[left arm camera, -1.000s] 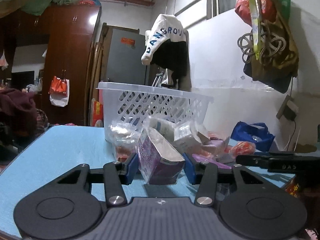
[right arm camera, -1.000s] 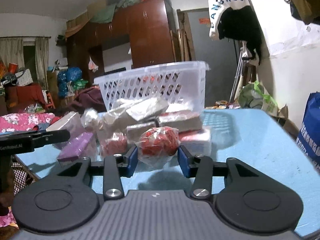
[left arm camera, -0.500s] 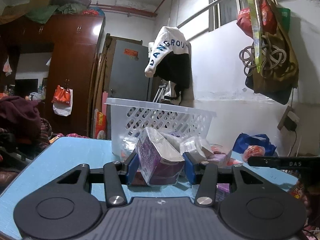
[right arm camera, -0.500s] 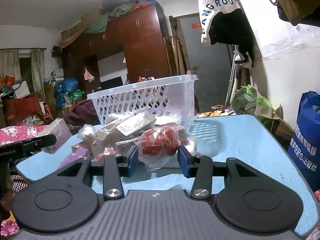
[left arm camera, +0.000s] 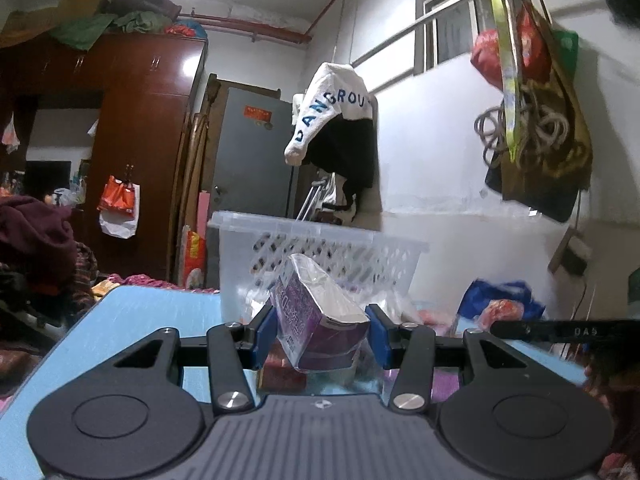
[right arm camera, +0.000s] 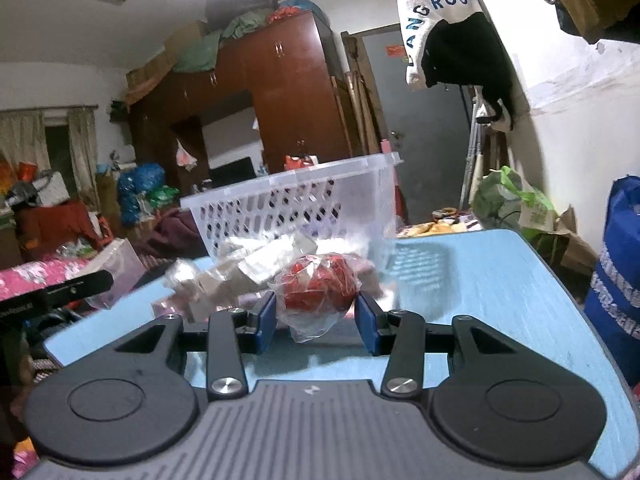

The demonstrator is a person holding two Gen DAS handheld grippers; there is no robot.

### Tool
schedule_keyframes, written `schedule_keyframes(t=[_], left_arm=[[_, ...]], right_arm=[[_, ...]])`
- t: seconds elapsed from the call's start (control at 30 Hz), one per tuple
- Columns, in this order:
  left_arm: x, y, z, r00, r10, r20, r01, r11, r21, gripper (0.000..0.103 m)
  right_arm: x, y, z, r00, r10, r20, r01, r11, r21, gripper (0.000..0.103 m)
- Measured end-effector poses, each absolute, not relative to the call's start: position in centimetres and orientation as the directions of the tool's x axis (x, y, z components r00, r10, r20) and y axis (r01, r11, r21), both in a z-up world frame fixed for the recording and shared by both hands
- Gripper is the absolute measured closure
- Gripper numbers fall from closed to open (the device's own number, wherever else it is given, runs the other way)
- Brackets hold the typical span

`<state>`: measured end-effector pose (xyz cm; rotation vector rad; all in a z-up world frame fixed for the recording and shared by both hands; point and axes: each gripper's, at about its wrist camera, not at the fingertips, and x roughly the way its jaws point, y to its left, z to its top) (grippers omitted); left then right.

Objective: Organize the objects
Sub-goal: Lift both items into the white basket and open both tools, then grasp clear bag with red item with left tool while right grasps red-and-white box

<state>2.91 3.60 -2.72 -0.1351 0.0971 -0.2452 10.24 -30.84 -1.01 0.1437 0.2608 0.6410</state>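
Note:
My left gripper [left arm camera: 322, 334] is shut on a purple and white pack [left arm camera: 318, 320] and holds it above the blue table [left arm camera: 132, 320], in front of the white perforated basket [left arm camera: 320, 252]. My right gripper [right arm camera: 316, 320] is shut on a clear bag of red items [right arm camera: 318, 290], lifted off the blue table [right arm camera: 492, 292]. The basket also shows in the right wrist view [right arm camera: 296, 204], behind a pile of wrapped packs [right arm camera: 248, 268]. The other gripper's dark bar shows at the left edge of the right wrist view [right arm camera: 56, 294].
More packs [left arm camera: 280, 376] lie on the table under my left gripper. A blue bag [left arm camera: 500, 300] sits at the far right. A blue sack [right arm camera: 620, 276] stands off the table's right edge. A wardrobe [right arm camera: 260, 112] and hanging clothes [left arm camera: 340, 136] stand behind.
Both grippers have risen with their loads. The purple pack and the red bag have come up off the pile, and the basket now sits lower and farther in both views.

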Motion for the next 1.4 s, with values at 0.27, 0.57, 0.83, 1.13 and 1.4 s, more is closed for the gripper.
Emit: schedule_keyframes(t=[0.27,0.57,0.83,1.13,1.4], left_arm=[[10.2,4.4,5.3,0.94,-0.34,0.001,0.336,0.929,-0.157,0.051],[22.1,3.7,6.0,0.946,-0.272,-0.178,0.23,0.947,-0.224,0.034],[18.2,4.3,5.4,0.963,-0.224,-0.15,0.194,0.962,-0.19,0.017],[9.2,3.7,-0.3,0.947,-0.229,-0.225,0.184,0.962,-0.204,0.017],[11.7,4.0,-0.3,0.946,-0.171,-0.277,0.125,0.976,-0.177,0.017]], right_arm=[[15.8,-27.8,5.3,0.742,0.659,-0.122,-0.643,0.751,0.148,0.057],[23.7,-22.1,8.5,0.77,0.612,-0.181,-0.618,0.786,0.029,0.052],[20.1,-24.4,7.3,0.793,0.596,-0.128,-0.596,0.802,0.042,0.0],[12.0,-29.2,-0.2,0.809,0.56,-0.18,-0.533,0.827,0.177,0.0],[14.5,-28.0,0.8,0.823,0.506,-0.26,-0.502,0.861,0.084,0.014]])
